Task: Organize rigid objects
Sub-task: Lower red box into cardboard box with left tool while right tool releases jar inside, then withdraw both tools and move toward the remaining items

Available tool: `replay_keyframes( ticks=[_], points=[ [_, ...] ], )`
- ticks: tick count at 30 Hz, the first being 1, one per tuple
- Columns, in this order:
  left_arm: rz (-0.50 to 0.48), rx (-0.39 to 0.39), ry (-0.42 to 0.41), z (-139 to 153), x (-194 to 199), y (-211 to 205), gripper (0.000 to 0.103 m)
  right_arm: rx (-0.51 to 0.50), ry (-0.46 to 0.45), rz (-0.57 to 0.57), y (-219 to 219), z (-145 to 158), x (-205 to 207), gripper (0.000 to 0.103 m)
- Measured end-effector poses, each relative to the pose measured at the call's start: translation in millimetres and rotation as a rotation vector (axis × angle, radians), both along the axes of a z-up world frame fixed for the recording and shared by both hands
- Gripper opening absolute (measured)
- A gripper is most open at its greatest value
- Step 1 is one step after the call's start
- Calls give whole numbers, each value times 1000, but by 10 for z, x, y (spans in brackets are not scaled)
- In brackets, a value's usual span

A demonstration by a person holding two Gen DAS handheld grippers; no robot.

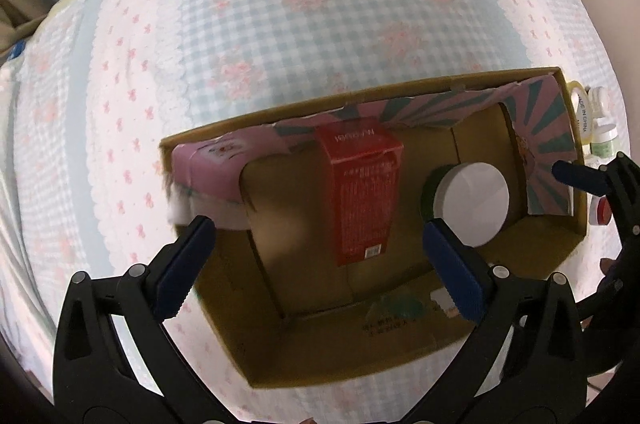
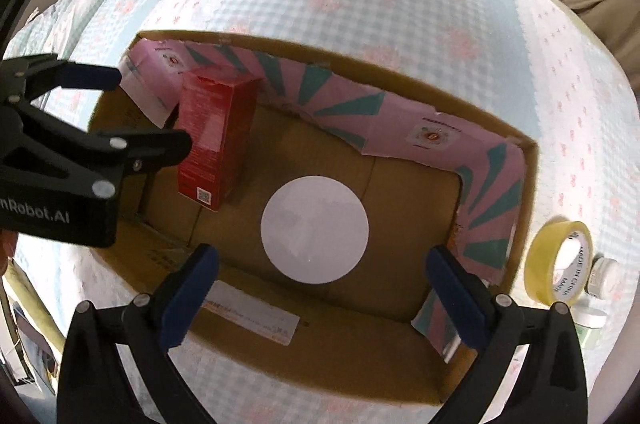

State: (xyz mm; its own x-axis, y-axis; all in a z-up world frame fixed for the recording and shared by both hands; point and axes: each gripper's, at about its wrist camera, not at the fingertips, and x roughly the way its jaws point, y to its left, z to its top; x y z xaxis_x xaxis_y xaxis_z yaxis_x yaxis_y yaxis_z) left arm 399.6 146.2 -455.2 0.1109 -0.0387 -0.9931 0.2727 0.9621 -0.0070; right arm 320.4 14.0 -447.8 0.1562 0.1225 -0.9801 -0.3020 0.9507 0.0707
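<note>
small jars [image 2: 600,278] partly behind tape roll [image 2: 558,264], red box [image 1: 362,192] print illegible

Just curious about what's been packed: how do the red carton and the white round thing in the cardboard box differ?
The red carton is a tall printed rectangle standing upright; the white round container is low, circular and plain on top. The carton stands near the box's corner, the container nearer the middle. Both sit on the box floor.

In the cardboard box [image 2: 400,356] before me, a carton [image 2: 218,136] stands at the back left, a round tin [image 2: 314,228] right of it; a tape roll [image 2: 560,264] sits outside, right.
</note>
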Motion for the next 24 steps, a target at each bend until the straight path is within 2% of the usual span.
replay_keyframes(
  ticks=[6, 10, 16, 21, 24],
  points=[
    [29, -11, -52, 309, -129, 93, 103, -3, -54, -8, 4, 347, -160, 103],
    [52, -17, -101, 654, -319, 191, 103, -4, -87, -21, -45, 639, -239, 103],
    [102, -36, -190, 1235, -846, 280, 103, 30, -145, -91, -192, 1237, -597, 103],
    [145, -99, -226, 1615, -1242, 289, 103, 36, -189, -166, -337, 1583, -862, 103],
    [151, -109, -263, 1852, -1456, 244, 103, 45, -211, -220, -489, 1785, -1052, 103]
  ],
)
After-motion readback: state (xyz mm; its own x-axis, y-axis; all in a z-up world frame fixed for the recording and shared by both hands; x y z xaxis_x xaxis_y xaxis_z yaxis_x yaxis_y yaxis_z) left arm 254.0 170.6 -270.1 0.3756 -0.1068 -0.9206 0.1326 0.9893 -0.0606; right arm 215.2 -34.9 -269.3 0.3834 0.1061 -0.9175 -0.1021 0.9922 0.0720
